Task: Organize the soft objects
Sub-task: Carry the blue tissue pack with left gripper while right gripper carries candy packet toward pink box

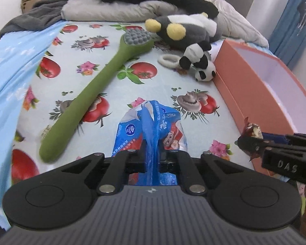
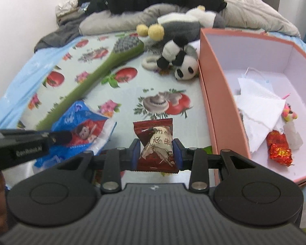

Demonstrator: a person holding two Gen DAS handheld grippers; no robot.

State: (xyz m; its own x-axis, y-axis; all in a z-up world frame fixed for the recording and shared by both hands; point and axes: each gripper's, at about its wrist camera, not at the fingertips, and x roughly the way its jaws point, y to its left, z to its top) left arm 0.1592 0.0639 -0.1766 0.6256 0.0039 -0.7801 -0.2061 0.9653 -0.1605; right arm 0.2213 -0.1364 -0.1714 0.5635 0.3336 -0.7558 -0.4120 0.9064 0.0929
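My left gripper is shut on a blue plastic bag printed with a cartoon figure, low over the bed. The bag also shows in the right wrist view. My right gripper is shut on a dark red snack packet, just left of the pink box. The right gripper also shows in the left wrist view, at the box's near corner. A small panda plush and a grey plush with yellow ears lie at the far end.
A long green brush lies diagonally on the tomato-print sheet. A white hair ring lies by the panda. The box holds white tissue, a red foil packet and small items. Dark clothes and grey bedding pile up behind.
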